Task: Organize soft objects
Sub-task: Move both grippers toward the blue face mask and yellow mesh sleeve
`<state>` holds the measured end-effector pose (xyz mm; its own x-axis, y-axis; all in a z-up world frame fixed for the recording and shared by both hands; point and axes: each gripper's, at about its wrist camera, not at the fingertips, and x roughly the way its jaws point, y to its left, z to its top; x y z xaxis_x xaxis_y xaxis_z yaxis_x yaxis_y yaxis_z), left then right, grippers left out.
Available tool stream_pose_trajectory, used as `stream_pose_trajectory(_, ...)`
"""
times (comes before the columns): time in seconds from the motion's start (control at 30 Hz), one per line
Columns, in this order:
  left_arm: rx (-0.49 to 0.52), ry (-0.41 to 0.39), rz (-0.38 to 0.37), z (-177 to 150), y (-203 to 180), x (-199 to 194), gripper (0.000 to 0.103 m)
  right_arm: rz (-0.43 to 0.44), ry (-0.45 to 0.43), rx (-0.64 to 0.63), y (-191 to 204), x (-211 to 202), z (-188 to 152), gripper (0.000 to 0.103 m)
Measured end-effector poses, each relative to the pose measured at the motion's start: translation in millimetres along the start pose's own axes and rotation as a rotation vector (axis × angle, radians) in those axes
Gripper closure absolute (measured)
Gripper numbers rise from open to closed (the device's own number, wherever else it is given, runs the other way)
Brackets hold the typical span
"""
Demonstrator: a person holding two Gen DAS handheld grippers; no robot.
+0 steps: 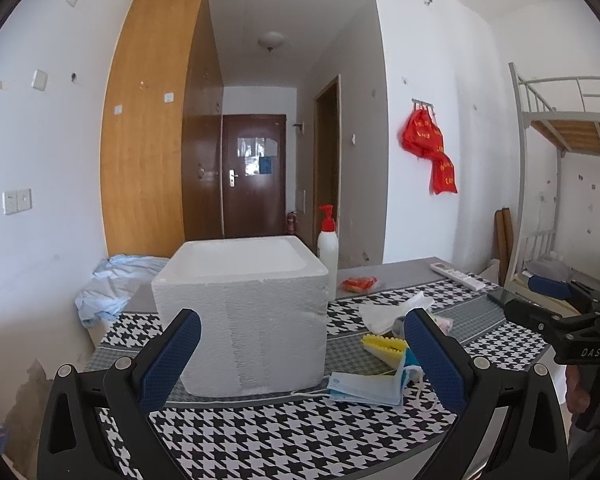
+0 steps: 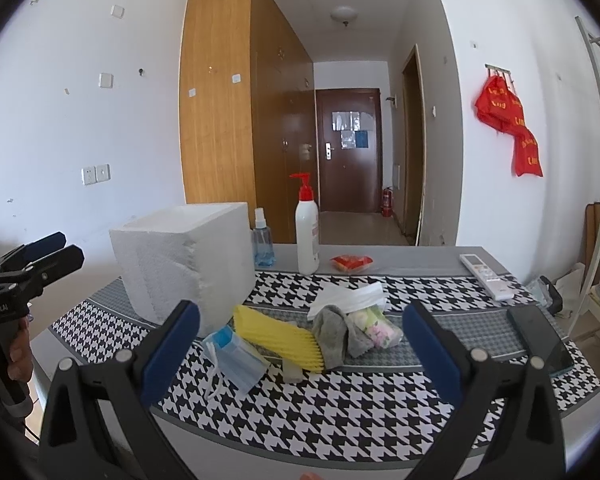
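Blue-padded and spread wide, the left gripper (image 1: pixel 302 354) hangs empty above the near edge of the houndstooth table cloth (image 2: pixel 320 412), and the right gripper (image 2: pixel 302 350) is just as wide and just as empty. Taking the white foam box (image 1: pixel 244 316) as the landmark: in the left wrist view it stands straight ahead of the left gripper, open at the top, with nothing visible inside from this angle. Just right of the box's near corner lies a stack of blue face masks (image 2: pixel 236 358), ear loops trailing toward the table edge. Touching the masks on their far side from the box is a yellow ribbed sponge cloth (image 2: pixel 278 338), with a small pale block (image 2: pixel 291 372) at its near end. Further right of the box sits a grey sock (image 2: pixel 340 332) leaning against a clear packet of floral fabric (image 2: pixel 380 326), and a crumpled white tissue (image 2: pixel 350 296) rests behind them. Well right of the box, a dark phone (image 2: pixel 540 336) lies flat. Beyond the box, at its far right corner, stand a small blue spray bottle (image 2: pixel 262 242) and a tall white pump bottle (image 2: pixel 308 232) with a red top; a red snack packet (image 2: pixel 351 262) and a white remote (image 2: pixel 486 274) lie farther right along the grey back strip. In the left wrist view, rumpled pale blue cloth (image 1: pixel 112 284) sits left of the box, off the table.
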<state>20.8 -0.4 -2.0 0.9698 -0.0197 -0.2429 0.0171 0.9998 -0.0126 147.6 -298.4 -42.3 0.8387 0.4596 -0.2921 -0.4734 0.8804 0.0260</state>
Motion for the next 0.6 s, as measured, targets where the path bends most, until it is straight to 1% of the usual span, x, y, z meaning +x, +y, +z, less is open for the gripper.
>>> stream_pose_trajectory(0.23,0.007,0.044,-0.029,-4,-2,15,0.001,-0.006,0.041,0.004,-3,13,-2,0.001)
stream_pose_trajectory(0.6,0.044,0.092,-0.1,-9,-13,33,0.001,-0.034,0.09,0.022,-13,31,-5,0.001)
